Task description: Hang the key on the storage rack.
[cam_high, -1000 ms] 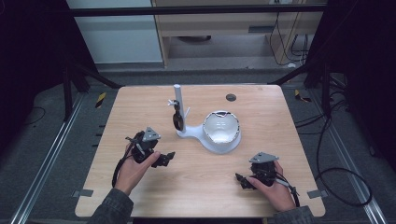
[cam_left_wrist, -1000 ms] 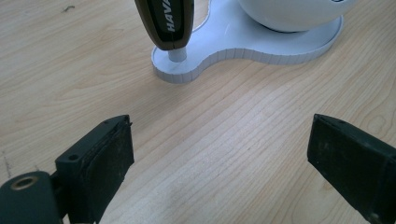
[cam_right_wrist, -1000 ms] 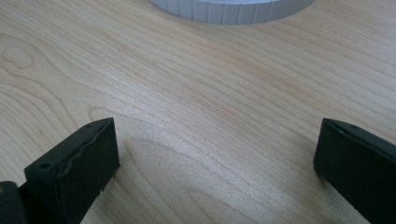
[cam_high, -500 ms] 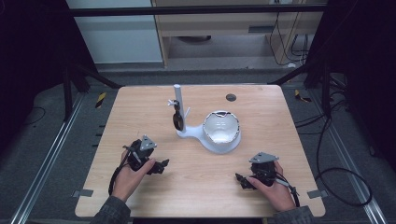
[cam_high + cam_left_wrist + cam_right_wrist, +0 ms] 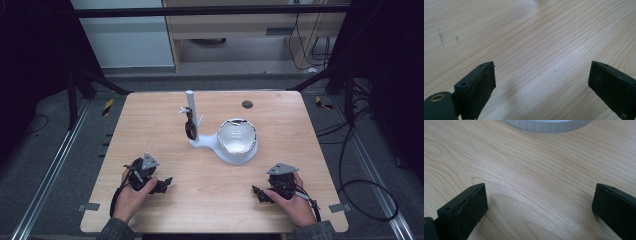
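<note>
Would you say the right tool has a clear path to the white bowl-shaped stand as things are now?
Probably yes: the right tool sits open on the table, and only bare wood lies between it and the white stand.

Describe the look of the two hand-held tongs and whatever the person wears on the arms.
Both the left tongs and the right tongs are black, each topped by a grey three-cornered plate and trailing a black cable. Their jaws are flat black blocks with padded inner faces. Grey sleeves cover the forearms.
</note>
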Tool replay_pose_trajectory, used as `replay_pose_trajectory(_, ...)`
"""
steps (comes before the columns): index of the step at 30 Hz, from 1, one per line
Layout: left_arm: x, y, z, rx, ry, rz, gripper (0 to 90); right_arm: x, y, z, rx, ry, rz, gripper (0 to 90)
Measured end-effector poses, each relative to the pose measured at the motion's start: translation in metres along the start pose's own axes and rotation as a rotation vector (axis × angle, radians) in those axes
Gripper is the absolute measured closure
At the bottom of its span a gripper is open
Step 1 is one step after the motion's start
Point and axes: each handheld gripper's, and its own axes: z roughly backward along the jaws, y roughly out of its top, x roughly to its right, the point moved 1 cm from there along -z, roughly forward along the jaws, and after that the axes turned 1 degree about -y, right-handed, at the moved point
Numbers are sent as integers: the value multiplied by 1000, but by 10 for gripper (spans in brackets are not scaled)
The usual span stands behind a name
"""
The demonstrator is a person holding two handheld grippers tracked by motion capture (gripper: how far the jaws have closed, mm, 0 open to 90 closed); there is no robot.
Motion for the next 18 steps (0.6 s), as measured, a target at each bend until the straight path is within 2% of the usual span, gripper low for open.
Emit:
replay_pose_trajectory(7,-8,-10,2,4,10,25,71,0,0,0,0,0,0,4)
replay_pose_trajectory(18,-35,-27,2,23,54,97,71,0,0,0,0,0,0,4)
